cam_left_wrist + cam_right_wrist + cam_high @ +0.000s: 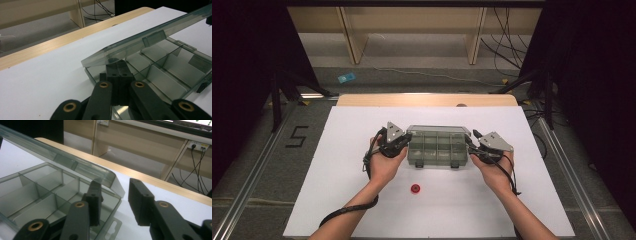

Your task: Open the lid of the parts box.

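Note:
A clear grey compartment box (437, 150) lies in the middle of the white mat, its lid (150, 37) tilted up off the base. My left gripper (406, 141) is at the box's left end; in the left gripper view its jaws (118, 68) are pressed together, tips reaching over the end wall under the raised lid. My right gripper (471, 141) is at the right end. It (116, 192) stands open, one finger (93, 200) inside the end compartment beneath the lid (62, 157), the other finger (140, 202) outside the box. The compartments (37, 195) look empty.
A small red round piece (415, 188) lies on the white mat (352, 200) in front of the box, between the person's forearms. The wooden table edge (427, 99) runs behind the mat. Cables and furniture legs are on the floor beyond.

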`<state>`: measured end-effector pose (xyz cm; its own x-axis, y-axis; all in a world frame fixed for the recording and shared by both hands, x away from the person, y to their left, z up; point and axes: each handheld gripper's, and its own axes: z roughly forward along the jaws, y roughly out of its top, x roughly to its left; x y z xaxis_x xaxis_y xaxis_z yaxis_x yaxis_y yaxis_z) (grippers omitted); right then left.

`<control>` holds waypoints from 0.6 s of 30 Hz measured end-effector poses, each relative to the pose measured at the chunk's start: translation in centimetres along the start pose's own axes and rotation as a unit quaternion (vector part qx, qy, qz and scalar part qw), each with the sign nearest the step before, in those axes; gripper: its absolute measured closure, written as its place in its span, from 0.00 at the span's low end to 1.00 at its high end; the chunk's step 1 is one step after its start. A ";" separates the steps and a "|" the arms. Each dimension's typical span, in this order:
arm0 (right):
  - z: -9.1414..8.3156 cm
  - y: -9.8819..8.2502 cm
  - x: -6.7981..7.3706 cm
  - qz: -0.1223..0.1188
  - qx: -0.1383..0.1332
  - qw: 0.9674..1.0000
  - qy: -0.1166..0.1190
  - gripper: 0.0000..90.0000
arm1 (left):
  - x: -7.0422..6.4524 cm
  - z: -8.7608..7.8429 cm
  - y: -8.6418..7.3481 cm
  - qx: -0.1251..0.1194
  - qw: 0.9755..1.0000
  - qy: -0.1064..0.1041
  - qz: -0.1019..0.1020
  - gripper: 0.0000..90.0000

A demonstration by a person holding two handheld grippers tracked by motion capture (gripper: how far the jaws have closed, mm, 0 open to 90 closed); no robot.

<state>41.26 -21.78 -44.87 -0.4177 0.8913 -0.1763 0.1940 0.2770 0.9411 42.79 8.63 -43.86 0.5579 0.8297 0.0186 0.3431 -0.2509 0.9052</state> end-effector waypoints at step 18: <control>0.5 0.9 0.5 0.013 0.000 1.000 -0.028 0.93 | 0.2 0.0 0.0 -0.003 1.000 0.013 0.012 0.99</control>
<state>41.68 -20.93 -44.31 -0.3621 0.9169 -0.1677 0.2034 0.2533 0.9458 42.90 8.78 -43.85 0.5455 0.8366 0.0507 0.3250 -0.2669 0.9073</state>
